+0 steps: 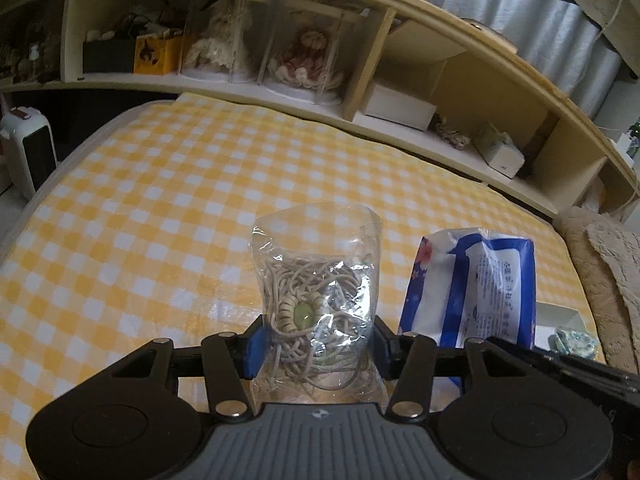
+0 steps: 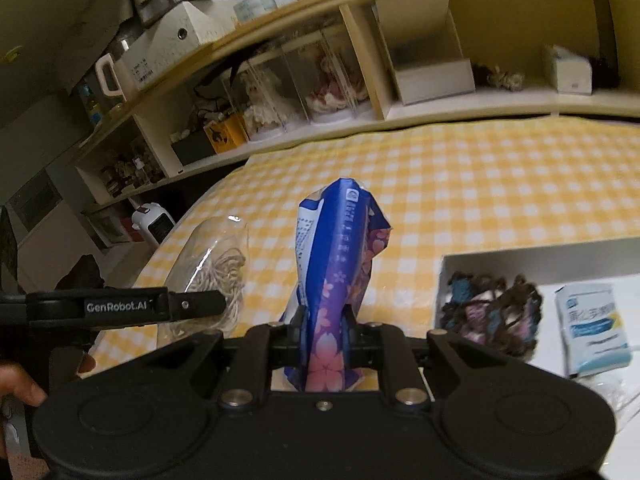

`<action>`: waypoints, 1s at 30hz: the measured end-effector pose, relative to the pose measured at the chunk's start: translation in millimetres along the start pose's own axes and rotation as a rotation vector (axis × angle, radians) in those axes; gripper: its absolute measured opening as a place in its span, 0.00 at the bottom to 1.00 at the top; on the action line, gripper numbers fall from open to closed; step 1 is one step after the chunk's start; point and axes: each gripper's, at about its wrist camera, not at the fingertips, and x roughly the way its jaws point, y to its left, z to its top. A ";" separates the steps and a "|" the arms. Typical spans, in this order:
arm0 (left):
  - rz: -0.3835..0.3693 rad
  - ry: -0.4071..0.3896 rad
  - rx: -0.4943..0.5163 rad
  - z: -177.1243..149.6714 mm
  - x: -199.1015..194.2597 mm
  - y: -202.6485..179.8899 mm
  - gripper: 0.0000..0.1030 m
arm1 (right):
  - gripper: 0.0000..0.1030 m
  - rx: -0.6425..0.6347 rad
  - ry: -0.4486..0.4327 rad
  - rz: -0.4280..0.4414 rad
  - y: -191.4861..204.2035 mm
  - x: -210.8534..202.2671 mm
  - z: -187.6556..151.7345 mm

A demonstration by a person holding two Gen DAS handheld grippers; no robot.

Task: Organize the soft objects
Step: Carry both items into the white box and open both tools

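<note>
While the left gripper pinches a clear bag of cord between its pads, the right gripper clamps a blue flowered packet — both upright, above the yellow checked bedspread. Beyond, a white tray — then wooden shelves.

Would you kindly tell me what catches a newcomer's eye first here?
The left claw pinches a clear bag of cord, and the right claw squeezes a blue flowered packet. Both hang above the yellow checked bedspread, with a white box of yarn at right.
</note>
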 end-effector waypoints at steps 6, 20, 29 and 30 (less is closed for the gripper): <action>-0.016 -0.030 0.033 -4.5 -17.8 -10.5 0.51 | 0.16 -0.039 -0.028 -0.023 -0.1 -23.0 1.3; 0.019 -0.098 0.188 -20.2 -55.6 -39.2 0.51 | 0.16 -0.065 -0.076 -0.072 0.5 -67.0 -4.2; 0.025 -0.123 0.230 -28.2 -72.8 -53.4 0.51 | 0.16 -0.075 -0.088 -0.087 -6.6 -92.9 -5.8; 0.016 -0.123 0.230 -28.3 -73.7 -55.7 0.51 | 0.16 -0.082 -0.086 -0.088 -8.0 -96.2 -5.2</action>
